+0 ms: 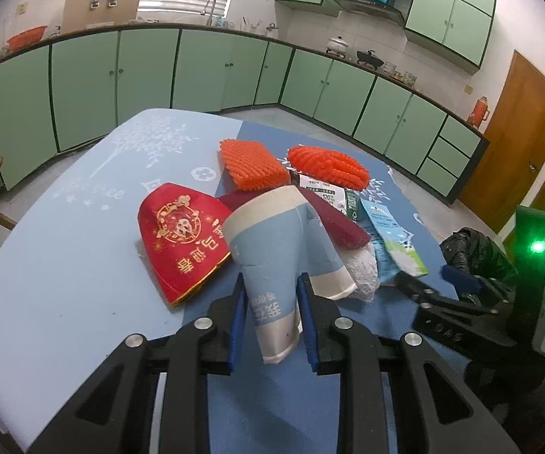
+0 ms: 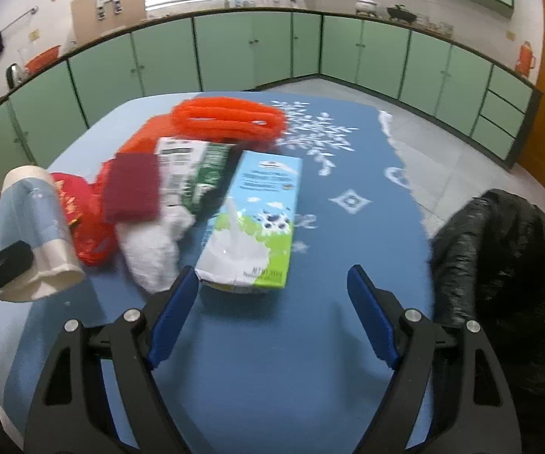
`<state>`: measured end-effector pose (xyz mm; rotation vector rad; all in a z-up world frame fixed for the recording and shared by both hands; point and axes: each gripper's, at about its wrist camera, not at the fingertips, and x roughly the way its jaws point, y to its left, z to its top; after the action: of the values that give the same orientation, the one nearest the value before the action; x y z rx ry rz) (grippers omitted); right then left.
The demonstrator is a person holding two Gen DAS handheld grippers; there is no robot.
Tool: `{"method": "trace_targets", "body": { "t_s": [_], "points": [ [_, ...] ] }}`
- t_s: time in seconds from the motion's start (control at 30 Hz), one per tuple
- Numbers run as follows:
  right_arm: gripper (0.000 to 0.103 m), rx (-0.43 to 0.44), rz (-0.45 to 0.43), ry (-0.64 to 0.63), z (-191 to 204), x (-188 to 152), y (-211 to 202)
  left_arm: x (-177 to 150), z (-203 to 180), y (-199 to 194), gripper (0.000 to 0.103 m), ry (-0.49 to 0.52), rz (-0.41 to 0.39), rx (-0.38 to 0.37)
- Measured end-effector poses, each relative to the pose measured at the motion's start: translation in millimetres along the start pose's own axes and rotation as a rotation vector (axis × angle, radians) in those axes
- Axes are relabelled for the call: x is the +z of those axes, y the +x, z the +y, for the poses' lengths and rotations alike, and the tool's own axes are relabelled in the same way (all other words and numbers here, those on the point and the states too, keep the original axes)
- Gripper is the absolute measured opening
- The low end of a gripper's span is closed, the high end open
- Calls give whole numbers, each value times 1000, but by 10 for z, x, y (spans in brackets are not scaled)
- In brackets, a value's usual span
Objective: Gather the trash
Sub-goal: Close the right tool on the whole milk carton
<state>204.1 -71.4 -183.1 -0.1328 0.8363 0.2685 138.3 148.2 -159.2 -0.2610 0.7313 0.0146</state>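
Pinching a crumpled blue-and-white paper cup (image 1: 287, 249), the left tool (image 1: 272, 295) grips; right tool (image 2: 272, 283) spread.

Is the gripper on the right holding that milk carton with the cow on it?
No. The right gripper stands wide open with nothing between its fingers, and the milk carton lies on the blue table just ahead of them.

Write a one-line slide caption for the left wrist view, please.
Left hand-held gripper shut on a crushed paper cup above the trash pile on the blue table.

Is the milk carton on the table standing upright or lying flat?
Lying flat: the milk carton rests on its broad side on the table, printed face up.
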Motion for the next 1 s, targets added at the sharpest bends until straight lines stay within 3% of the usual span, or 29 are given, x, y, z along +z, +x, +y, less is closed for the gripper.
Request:
{"method": "trace_targets", "body": {
  "t_s": [0.13, 0.3, 0.43, 0.6, 0.73, 1.0],
  "points": [
    [78, -75, -7, -4, -129, 11, -64, -5, 3, 19, 27, 1, -6, 7],
    [78, 13, -30, 30, -125, 53, -42, -2, -13, 38, 27, 12, -10, 19],
    [78, 12, -20, 25, -64, 95, 107, 27, -4, 58, 28, 16, -14, 23],
    [68, 29, 12, 36, -55, 100, 259, 48, 3, 104, 28, 17, -10, 27],
    [51, 66, 30, 30, -36, 101, 291, 49, -11, 118, 28, 22, -8, 30],
    [47, 69, -4, 17, -29, 103, 49, 96, -91, 28, 28, 41, -28, 28]
  ]
}}
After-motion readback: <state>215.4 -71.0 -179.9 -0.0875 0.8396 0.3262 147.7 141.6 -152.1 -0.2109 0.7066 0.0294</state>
